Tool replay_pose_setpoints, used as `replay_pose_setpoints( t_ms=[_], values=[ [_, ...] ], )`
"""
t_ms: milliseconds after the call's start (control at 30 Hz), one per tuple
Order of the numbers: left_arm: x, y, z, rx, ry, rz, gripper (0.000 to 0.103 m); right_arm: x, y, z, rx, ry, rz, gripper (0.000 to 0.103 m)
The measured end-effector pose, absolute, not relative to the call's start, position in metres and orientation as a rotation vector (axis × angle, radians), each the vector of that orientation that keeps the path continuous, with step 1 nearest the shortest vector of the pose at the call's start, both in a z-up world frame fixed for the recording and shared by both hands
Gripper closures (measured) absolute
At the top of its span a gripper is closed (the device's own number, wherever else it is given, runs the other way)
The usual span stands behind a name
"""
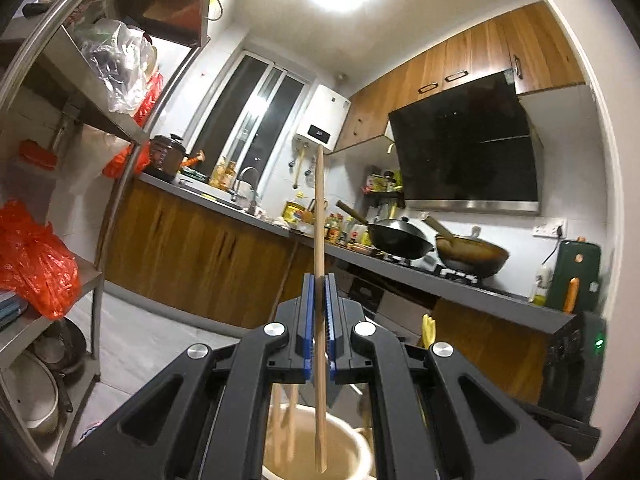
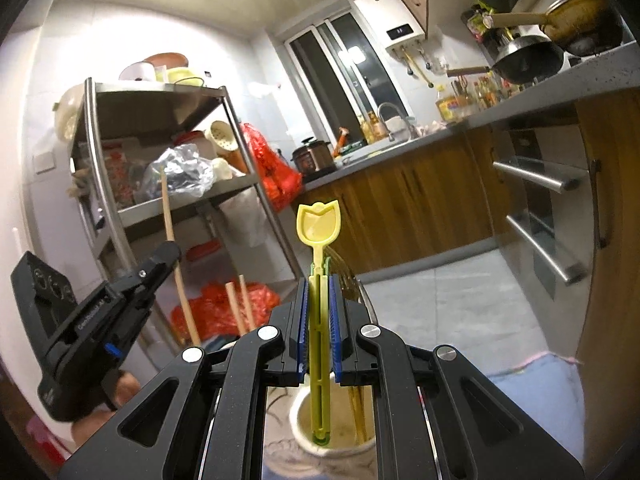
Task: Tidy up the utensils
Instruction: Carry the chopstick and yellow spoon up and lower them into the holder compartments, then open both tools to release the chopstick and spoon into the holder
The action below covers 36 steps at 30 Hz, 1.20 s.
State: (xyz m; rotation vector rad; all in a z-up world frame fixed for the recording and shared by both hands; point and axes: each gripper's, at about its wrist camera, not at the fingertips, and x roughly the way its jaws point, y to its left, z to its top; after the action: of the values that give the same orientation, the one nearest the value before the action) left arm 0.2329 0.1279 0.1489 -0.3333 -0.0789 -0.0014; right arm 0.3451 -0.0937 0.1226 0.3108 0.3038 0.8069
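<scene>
Chopstick (image 1: pixel 319 240) first, in the left wrist view: it stands nearly upright, clenched between the blue pads of the left gripper (image 1: pixel 319 284), its lower end hanging over the mouth of a cream pot (image 1: pixel 352 440). Two more wooden sticks (image 1: pixel 292 404) lean inside that pot, so that makes three sticks here. Beyond, a counter (image 1: pixel 240 208) with bottles, two woks (image 1: pixel 400 240) on the stove, a dark hood (image 1: pixel 468 148) above. A steel rack (image 1: pixel 80 276) with red bags sits to the left. Nothing blocks the pot's mouth. The gripper points about level.

Over to the right wrist view: the right gripper (image 2: pixel 319 284) is clamped on a yellow spoon (image 2: pixel 319 224), bowl end up, handle reaching down into the cream pot (image 2: pixel 304 412). A second, greenish piece sits tight behind the spoon; what it is I cannot tell. At left the left gripper (image 2: pixel 170 250) shows side-on, squeezing its one chopstick (image 2: pixel 170 220), a hand (image 2: pixel 120 388) beneath it. Two sticks (image 2: pixel 240 308) rise from the pot beside it. An amber utensil (image 2: pixel 356 400) leans in the pot too.
</scene>
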Motion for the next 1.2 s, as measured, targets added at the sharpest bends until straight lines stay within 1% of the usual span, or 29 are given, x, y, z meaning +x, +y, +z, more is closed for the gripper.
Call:
replay_pose_setpoints(
  t_ms=[167, 700, 1000, 1200],
  values=[
    [0.244, 0.126, 0.132, -0.309, 0.001, 0.024, 0.098, 0.347, -0.083, 0.109, 0.227, 0.326, 0.754, 0.092],
    [0.232, 0.11, 0.117, -0.2, 0.194, 0.04, 0.098, 0.334, -0.077, 0.097, 0.073, 0.43, 0.73, 0.092],
    [0.243, 0.108, 0.11, -0.168, 0.27, 0.053, 0.098, 0.341, -0.072, 0.09, 0.045, 0.486, 0.717, 0.092],
    [0.245, 0.106, 0.11, -0.149, 0.285, 0.06, 0.098, 0.343, -0.071, 0.087, 0.034, 0.505, 0.699, 0.092]
  ],
)
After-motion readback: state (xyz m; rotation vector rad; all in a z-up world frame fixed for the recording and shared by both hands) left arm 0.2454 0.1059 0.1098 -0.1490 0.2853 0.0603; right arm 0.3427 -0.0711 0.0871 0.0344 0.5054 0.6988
